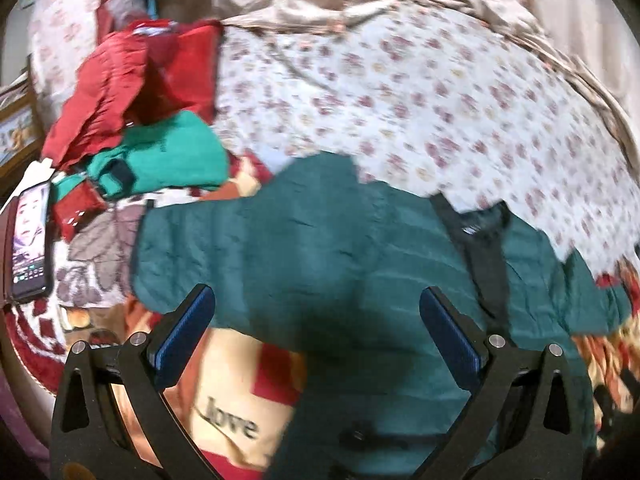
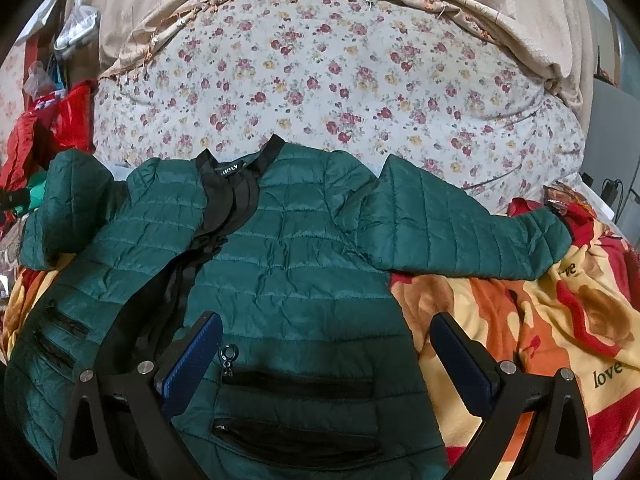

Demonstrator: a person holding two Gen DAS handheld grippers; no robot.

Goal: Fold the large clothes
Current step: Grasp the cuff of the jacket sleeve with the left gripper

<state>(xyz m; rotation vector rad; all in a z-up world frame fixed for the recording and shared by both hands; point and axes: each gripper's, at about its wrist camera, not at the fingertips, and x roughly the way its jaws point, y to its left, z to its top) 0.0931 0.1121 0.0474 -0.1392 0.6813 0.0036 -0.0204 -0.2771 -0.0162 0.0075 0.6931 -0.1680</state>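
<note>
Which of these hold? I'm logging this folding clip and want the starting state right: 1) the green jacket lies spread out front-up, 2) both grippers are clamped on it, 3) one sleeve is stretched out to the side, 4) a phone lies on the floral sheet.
1) True: the green jacket lies front-up, collar label and pocket zips showing.
2) False: the left gripper and right gripper are both open, holding nothing.
3) True: the sleeve reaches out over the patterned blanket.
4) False: the phone lies beside the clothes pile, off the floral sheet.
</note>
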